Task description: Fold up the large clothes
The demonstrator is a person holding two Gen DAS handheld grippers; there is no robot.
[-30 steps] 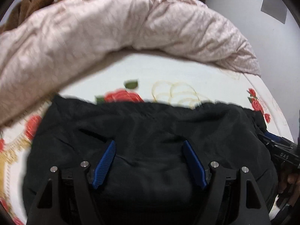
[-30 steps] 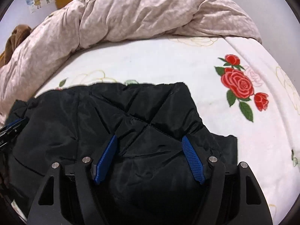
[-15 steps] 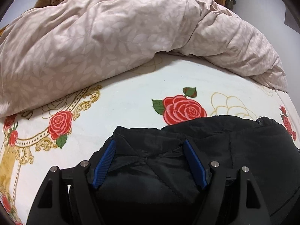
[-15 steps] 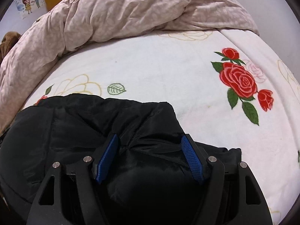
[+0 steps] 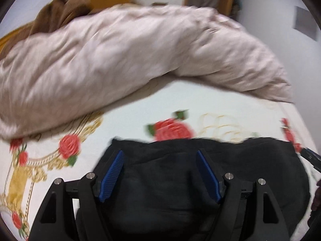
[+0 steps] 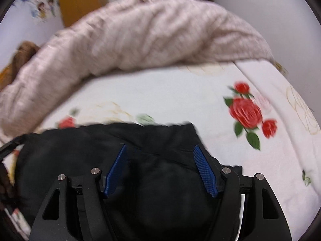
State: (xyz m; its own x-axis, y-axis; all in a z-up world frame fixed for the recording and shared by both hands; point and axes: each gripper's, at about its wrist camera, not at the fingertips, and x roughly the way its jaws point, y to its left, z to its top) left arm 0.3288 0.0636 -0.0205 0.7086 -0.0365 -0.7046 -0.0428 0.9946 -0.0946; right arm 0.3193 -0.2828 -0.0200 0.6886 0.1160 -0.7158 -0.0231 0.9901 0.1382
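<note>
Your left gripper (image 5: pixel 160 172) and right gripper (image 6: pixel 160 168) both hover with fingers spread apart over a bundled black jacket (image 5: pixel 180 180), which lies on the rose-printed bedsheet (image 6: pixel 180 92), near a heaped pink duvet (image 5: pixel 120 60).

Both wrist cams sit low and close over the black jacket (image 5: pixel 200 180), facing across the bed (image 6: pixel 170 92). They share the pink duvet (image 5: pixel 130 60) at the far side.

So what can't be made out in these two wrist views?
- Left wrist: the black jacket is motion-blurred; whether the left tool is touching it is unclear.
- Right wrist: the right tool covers the jacket's near part.
- Both: the pink duvet hides the bed's far side.
</note>
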